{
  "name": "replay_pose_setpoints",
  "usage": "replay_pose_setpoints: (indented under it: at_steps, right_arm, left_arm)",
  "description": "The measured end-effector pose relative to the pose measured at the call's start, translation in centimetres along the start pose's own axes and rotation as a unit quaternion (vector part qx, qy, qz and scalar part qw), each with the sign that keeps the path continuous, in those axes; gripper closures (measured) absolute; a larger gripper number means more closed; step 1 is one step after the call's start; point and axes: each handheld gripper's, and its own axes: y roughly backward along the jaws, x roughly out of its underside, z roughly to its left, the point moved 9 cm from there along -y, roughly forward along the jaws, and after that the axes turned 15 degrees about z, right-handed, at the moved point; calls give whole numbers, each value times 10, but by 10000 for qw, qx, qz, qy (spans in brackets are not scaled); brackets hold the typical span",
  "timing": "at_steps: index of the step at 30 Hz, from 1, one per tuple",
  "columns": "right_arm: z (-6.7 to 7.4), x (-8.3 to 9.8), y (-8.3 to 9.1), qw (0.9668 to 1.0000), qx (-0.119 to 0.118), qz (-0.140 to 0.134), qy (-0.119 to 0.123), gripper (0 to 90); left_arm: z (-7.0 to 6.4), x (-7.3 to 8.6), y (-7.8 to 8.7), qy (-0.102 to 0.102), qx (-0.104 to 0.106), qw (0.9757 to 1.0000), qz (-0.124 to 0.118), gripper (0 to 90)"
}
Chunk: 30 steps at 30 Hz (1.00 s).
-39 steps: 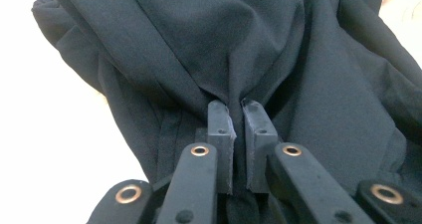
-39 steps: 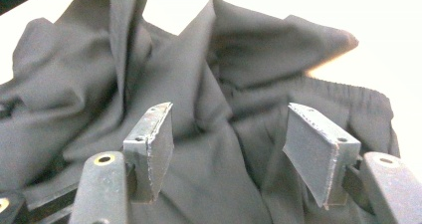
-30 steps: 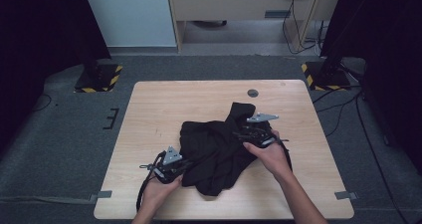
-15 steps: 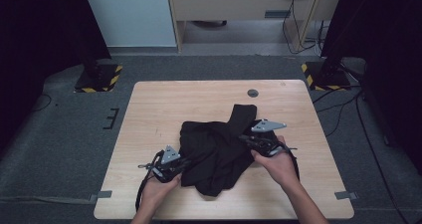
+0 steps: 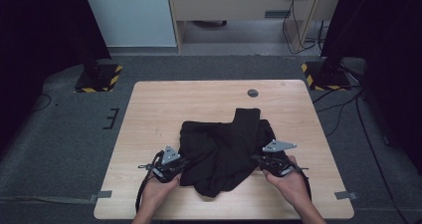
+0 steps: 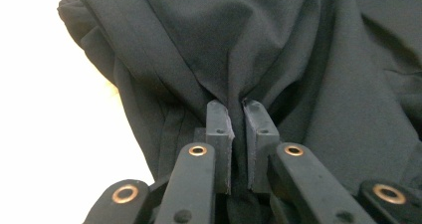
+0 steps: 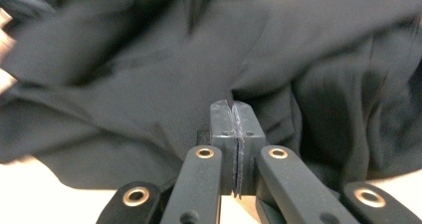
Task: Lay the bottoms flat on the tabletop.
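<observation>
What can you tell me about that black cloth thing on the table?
The black garment is a soft, matte, woven-looking cloth, rumpled and loosely heaped with many folds. It lies on the near half of the wooden table, with one long flap folded up toward the far side. The left gripper pinches a bunch of fabric at its left edge, creases fanning out from the jaws. The right gripper is shut at its right edge; whether it holds cloth is unclear.

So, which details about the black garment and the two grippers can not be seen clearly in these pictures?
- High view: the fingers of the left gripper and right gripper are too small against the black garment to see.
- Right gripper view: its fingers are pressed together, but dark, blurred cloth hides whether any fabric is pinched.
- Left gripper view: the picture edges cut off the garment, so its type stays unclear.
</observation>
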Motion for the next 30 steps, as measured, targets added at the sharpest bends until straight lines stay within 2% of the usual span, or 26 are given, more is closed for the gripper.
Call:
replay_pose_setpoints:
  at_steps: [3, 7, 11, 12, 13, 14, 16, 17, 18, 19, 20, 21, 23, 25, 26, 27, 30]
  right_arm:
    - [-3, 13, -11, 9998, -24, 172, -85, 898]
    - [-2, 17, -14, 9998, -39, 171, -47, 894]
    - [-6, 13, -1, 9997, 30, -38, -228, 668]
    - [-6, 13, -1, 9997, 30, -38, -228, 668]
    - [-8, 13, 2, 9997, 40, -70, -231, 623]
    - [-11, 13, 10, 9994, 95, -115, -302, 535]
    - [-13, 13, 13, 9994, 110, -122, -310, 503]
    - [-18, 12, 23, 9990, 169, -199, -370, 430]
    - [-21, 12, 27, 9988, 179, -231, -383, 403]
    - [-21, 12, 27, 9988, 179, -231, -383, 403]
    - [-27, 13, 35, 9981, 254, -265, -485, 382]
    - [-27, 13, 35, 9981, 254, -265, -485, 382]
    - [-40, 12, 45, 9973, 353, -319, -561, 407]
    - [-51, 10, 51, 9964, 443, -381, -617, 474]
    - [-51, 10, 51, 9964, 443, -381, -617, 474]
    - [-62, 7, 52, 9954, 562, -380, -679, 545]
    - [-82, -1, 46, 9937, 731, -343, -773, 634]
  left_arm:
    - [3, 2, -1, 38, -34, 10000, 37, 827]
    - [5, 3, -4, 36, -76, 9999, 70, 821]
    - [5, 3, -3, 19, -96, 9999, 73, 819]
    - [5, 3, -3, 19, -96, 9999, 73, 818]
    - [5, 3, -3, 22, -94, 9999, 73, 818]
    - [5, 3, -3, 28, -95, 9999, 65, 818]
    - [5, 3, -3, 23, -101, 9999, 74, 818]
    - [5, 3, -3, 21, -107, 9999, 71, 819]
    - [5, 3, -3, 20, -111, 9999, 71, 818]
    - [5, 3, -3, 20, -111, 9999, 71, 818]
    - [4, 3, -3, 19, -115, 9999, 71, 819]
    - [4, 3, -3, 18, -119, 9999, 73, 819]
    - [4, 2, -4, 17, -125, 9999, 72, 818]
    - [3, 2, -4, 15, -126, 9999, 76, 818]
    - [3, 2, -4, 15, -126, 9999, 76, 818]
    - [3, 2, -4, 28, -123, 9999, 82, 818]
    - [2, 2, -5, 37, -120, 9999, 68, 817]
